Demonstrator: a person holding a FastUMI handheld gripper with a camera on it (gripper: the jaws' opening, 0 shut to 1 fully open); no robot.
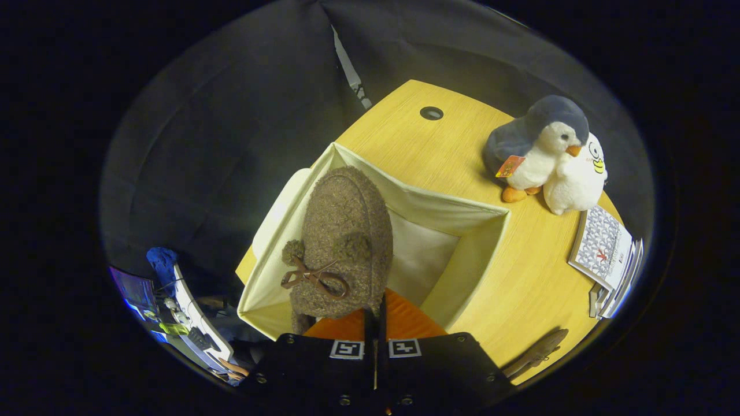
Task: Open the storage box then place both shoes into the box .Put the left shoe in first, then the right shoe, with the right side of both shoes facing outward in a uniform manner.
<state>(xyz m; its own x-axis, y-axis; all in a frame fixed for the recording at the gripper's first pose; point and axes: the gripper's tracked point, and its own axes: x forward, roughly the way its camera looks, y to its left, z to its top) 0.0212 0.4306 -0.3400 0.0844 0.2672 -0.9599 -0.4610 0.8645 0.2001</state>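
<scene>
Gripping fuzzy shoe (345,242) over box (462,211): fingers (370,323).

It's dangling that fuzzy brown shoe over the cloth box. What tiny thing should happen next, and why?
Probably lower it a bit further before letting go. The gripper is shut on the brown shoe, which hangs over the open storage box near its left wall, not yet resting on the bottom. The second shoe lies on the table beside the box, waiting its turn.

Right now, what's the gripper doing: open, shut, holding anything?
Gripper: shut on the brown fuzzy shoe, held over the open storage box.
</scene>
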